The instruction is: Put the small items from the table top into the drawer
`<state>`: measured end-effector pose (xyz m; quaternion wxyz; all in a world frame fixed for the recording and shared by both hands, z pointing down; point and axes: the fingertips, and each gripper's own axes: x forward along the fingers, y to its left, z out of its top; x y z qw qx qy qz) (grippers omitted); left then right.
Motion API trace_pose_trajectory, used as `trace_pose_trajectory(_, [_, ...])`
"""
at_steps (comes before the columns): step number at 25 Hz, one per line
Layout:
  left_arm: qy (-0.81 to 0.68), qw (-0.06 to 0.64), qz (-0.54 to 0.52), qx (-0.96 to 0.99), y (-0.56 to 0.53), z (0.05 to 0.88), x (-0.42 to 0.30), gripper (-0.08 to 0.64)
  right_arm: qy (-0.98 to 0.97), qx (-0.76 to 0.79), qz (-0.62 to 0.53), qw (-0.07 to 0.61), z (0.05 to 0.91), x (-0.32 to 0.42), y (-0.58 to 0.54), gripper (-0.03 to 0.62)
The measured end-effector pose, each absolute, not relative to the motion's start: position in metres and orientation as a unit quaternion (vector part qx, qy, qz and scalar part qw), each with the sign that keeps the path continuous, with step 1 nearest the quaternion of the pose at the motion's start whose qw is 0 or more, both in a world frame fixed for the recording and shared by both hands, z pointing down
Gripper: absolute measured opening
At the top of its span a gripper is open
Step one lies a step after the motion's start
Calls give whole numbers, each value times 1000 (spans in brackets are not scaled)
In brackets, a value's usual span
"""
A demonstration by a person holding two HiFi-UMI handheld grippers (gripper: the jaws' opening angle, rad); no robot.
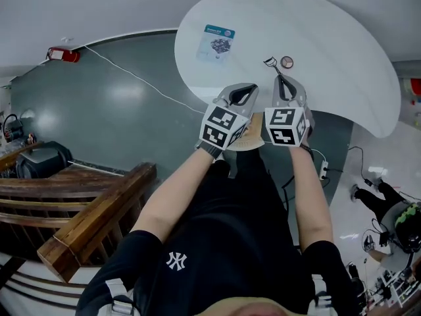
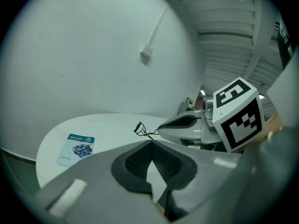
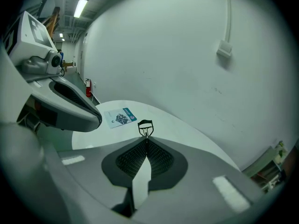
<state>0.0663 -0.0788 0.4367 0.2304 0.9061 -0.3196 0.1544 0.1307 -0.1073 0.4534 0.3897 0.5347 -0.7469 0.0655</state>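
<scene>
Jaws of the right gripper (image 3: 146, 140) pinch an eyelash curler (image 3: 145, 125); the left gripper (image 2: 150, 143) is clenched, empty.

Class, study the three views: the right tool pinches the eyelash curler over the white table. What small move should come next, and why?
Probably draw the right tool, kept shut, back toward the person to carry the eyelash curler off the white table; no view clearly shows the drawer. Its tips clamp the curler's handles, while the packet and small round item wait on the table.
</scene>
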Motion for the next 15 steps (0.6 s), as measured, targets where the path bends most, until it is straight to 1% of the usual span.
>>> trace_pose_trajectory(15, [-315, 217, 157, 910, -8, 429, 32, 0, -753, 527, 60, 389, 446, 82, -11, 29])
